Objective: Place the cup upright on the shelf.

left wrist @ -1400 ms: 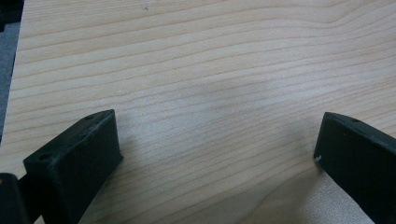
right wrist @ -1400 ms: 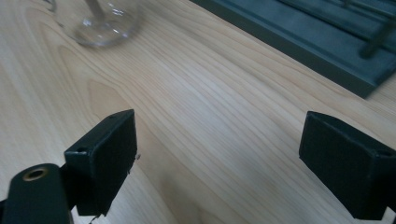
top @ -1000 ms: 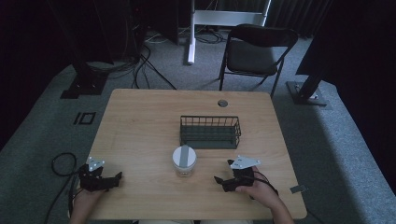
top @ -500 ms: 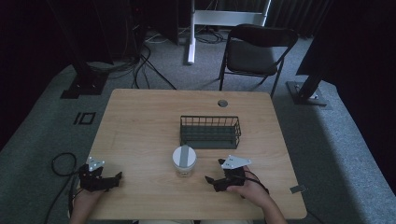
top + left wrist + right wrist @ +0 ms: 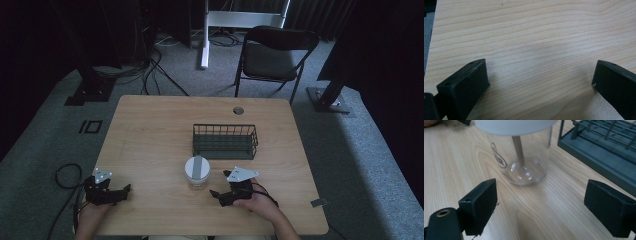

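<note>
A clear plastic jar (image 5: pixel 197 172) with a white lid stands near the front middle of the wooden table (image 5: pixel 150 140). In the right gripper view the jar (image 5: pixel 521 152) is upright, with a grey strip inside and a printed mark on its wall. My right gripper (image 5: pixel 218 196) lies low just right of the jar, pointing at it, jaws wide open (image 5: pixel 544 202) and nothing between them. My left gripper (image 5: pixel 125 191) rests at the front left corner, open (image 5: pixel 539 82) over bare wood.
A dark wire basket (image 5: pixel 225 141) sits behind and right of the jar; its base (image 5: pixel 599 157) lies close to my right jaw. A round cable hole (image 5: pixel 238 110) marks the table's far edge. A folding chair (image 5: pixel 272 55) stands beyond.
My right gripper has slid left and a little forward toward the jar. The left gripper has stayed put.
</note>
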The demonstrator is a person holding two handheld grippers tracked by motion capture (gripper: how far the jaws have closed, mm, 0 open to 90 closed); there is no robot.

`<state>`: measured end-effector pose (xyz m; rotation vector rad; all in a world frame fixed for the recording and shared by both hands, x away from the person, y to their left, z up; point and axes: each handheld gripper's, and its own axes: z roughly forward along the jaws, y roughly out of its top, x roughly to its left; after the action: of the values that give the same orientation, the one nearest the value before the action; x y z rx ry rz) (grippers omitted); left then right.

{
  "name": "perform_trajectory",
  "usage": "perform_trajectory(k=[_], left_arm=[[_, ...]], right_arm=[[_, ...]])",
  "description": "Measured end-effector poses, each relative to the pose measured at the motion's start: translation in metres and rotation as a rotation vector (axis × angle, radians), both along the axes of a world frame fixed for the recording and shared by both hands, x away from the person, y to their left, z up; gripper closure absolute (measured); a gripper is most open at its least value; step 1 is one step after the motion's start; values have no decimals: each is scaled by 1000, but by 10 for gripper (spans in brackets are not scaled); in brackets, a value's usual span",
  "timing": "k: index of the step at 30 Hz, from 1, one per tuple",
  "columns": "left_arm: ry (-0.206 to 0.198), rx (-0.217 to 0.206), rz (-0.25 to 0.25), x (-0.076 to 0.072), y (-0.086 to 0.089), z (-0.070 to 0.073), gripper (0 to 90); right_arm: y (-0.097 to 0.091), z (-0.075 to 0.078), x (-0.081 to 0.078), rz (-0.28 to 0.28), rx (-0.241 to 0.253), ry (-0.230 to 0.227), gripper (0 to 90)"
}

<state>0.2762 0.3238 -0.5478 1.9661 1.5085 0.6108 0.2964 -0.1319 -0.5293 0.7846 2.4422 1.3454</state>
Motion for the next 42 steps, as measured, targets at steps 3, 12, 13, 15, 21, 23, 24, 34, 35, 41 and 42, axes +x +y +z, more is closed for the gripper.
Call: perform_trajectory(k=[3, 12, 13, 15, 21, 23, 24, 34, 35, 41, 42], left_arm=[[0, 0, 0, 0, 0, 0, 6], [0, 0, 0, 0, 0, 0, 6], [0, 0, 0, 0, 0, 0, 6], [0, 0, 0, 0, 0, 0, 6], [0, 0, 0, 0, 0, 0, 6], [0, 0, 0, 0, 0, 0, 6], [0, 0, 0, 0, 0, 0, 6], [0, 0, 0, 0, 0, 0, 6], [0, 0, 0, 0, 0, 0, 6], [0, 0, 0, 0, 0, 0, 6], [0, 0, 0, 0, 0, 0, 6]], right_arm=[[6, 0, 0, 8, 11, -1, 112], [23, -1, 2, 21, 33, -8, 112], [24, -1, 3, 21, 36, -9, 112], [27, -2, 3, 23, 42, -15, 112], [37, -3, 6, 19, 61, -15, 112], [39, -4, 7, 15, 68, -11, 111], [40, -4, 7, 12, 68, -14, 112], [49, -5, 11, 8, 79, -22, 111], [49, -5, 11, 8, 79, -22, 111], [53, -5, 14, 10, 97, -35, 112], [55, -6, 14, 8, 101, -35, 111]])
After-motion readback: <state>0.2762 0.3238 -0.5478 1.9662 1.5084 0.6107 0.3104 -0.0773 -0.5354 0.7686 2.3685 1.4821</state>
